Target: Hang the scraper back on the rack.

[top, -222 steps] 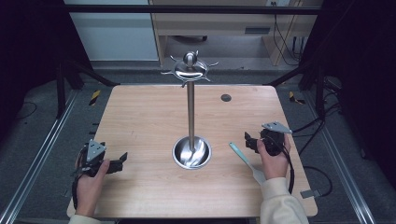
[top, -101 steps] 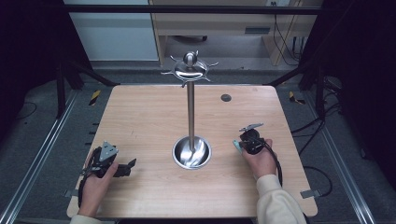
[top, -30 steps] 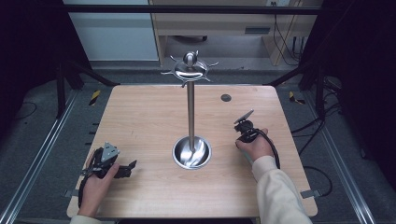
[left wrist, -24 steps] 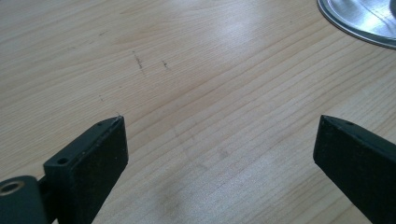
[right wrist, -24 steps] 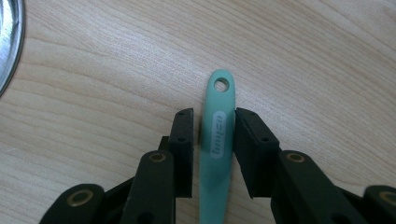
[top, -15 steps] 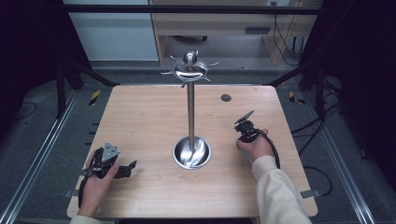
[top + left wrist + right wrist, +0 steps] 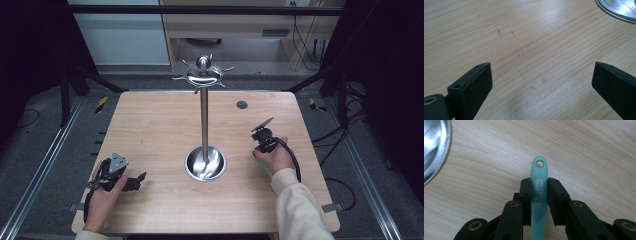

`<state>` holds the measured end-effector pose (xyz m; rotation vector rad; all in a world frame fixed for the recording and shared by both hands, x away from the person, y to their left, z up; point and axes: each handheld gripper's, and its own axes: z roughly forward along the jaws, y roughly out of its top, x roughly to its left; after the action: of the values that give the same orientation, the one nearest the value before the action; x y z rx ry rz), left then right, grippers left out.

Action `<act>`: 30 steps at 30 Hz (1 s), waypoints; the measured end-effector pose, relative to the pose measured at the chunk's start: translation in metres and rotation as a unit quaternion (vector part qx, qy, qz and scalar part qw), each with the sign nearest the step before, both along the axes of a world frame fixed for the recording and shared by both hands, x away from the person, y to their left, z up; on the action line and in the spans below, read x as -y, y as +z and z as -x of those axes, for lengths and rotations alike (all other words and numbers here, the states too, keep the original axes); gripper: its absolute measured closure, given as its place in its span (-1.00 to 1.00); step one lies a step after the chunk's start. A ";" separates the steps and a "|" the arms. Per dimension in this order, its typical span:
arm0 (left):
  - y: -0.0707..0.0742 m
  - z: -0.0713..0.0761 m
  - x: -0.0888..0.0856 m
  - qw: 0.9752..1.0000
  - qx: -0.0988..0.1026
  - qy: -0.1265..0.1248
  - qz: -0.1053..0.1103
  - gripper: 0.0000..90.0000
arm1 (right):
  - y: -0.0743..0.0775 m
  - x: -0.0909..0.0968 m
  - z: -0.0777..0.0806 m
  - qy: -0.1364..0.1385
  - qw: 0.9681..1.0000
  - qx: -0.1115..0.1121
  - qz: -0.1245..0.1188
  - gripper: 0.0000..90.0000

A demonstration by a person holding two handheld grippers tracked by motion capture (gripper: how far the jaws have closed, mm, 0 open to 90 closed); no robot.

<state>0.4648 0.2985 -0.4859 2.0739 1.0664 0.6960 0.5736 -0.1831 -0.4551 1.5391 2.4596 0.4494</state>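
Your right hand-held gripper [image 7: 539, 195] has just been closing on the teal utensil handle [image 7: 539, 192] lying on the desk [image 7: 586, 150]; its holed end pokes out beyond the pads. Your left hand-held gripper [image 7: 541, 80] stands wide open over bare wood; the steel stand base [image 7: 619, 10] lies ahead.

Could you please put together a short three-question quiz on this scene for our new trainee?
1. True or false: the left gripper has something between its jaws.
2. What does the right gripper grasp?
A. a metal spoon
B. a teal handle with a hole at its end
C. a black cable
3. What stands in the middle of the wooden table?

Key:
1. False: its jaws stand wide apart above bare wood.
2. B: the teal handle lies on the table, both pads against its sides, the jaws having just been closing.
3. A tall metal stand with a round dish base and hooks on top.
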 end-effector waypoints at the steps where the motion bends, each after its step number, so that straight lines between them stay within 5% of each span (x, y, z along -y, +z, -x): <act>1: 0.000 0.000 0.000 1.000 0.000 0.000 0.000 -0.94 | 0.003 0.001 0.001 0.003 1.000 0.005 -0.003 0.66; 12: -0.001 -0.002 -0.001 1.000 -0.005 0.001 0.006 -0.94 | 0.028 0.009 0.015 0.011 0.998 0.040 -0.045 0.66; 25: 0.000 0.002 -0.004 1.000 0.000 0.005 0.016 -0.94 | 0.060 0.010 0.031 0.030 0.995 0.079 -0.059 0.66; 30: 0.001 0.002 -0.006 1.000 0.001 0.006 0.016 -0.94 | 0.078 0.014 0.037 0.036 0.991 0.108 -0.074 0.66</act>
<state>0.4628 0.3045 -0.4850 2.0410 1.0838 0.6820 0.5370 -0.1975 -0.3773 1.3735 2.3656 0.7837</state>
